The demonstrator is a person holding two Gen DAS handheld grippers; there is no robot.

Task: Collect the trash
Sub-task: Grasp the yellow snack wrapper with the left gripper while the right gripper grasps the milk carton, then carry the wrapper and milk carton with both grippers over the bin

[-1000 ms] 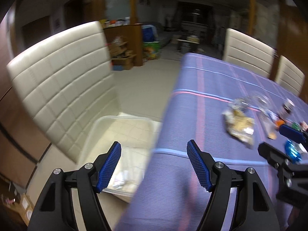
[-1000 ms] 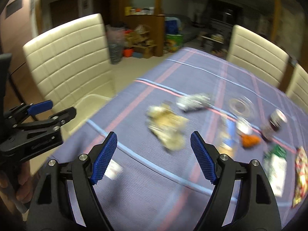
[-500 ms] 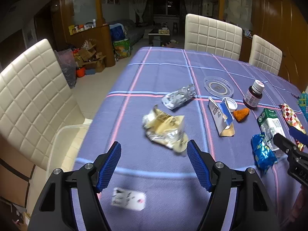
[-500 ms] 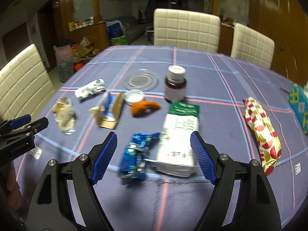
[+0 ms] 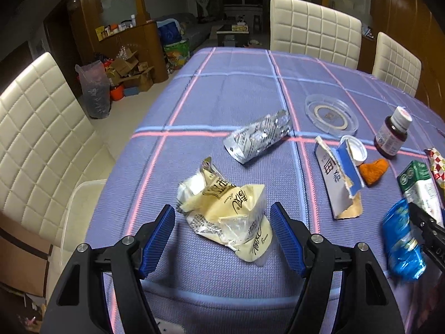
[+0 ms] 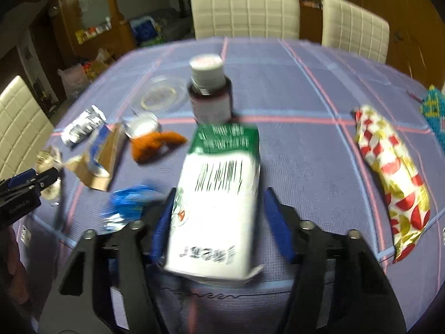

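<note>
Left wrist view: the surface (image 5: 239, 89), in a purple checked cloth, now fills the frame where a pale chair and a clear bin beside the edge were seen a second ago. The search for trash is judged over and two pickups begun.

A green-and-white carton (image 6: 219, 194) lies lengthwise between the blue pads of the right claw (image 6: 219, 222), which was empty and wider half a second ago. Its jaws are closing; the left pad seems at the carton's side, a sliver of cloth shows by the right pad, and blur hides firm contact.

A crumpled cream wrapper (image 5: 228, 211) is framed by the left claw (image 5: 222, 231), held at an unchanged medium width, empty, with cloth showing either side.

At four o'clock from that wrapper, a blue wrapper (image 5: 400, 245) remains. At one o'clock, a silver packet (image 5: 258, 137) waits.
</note>
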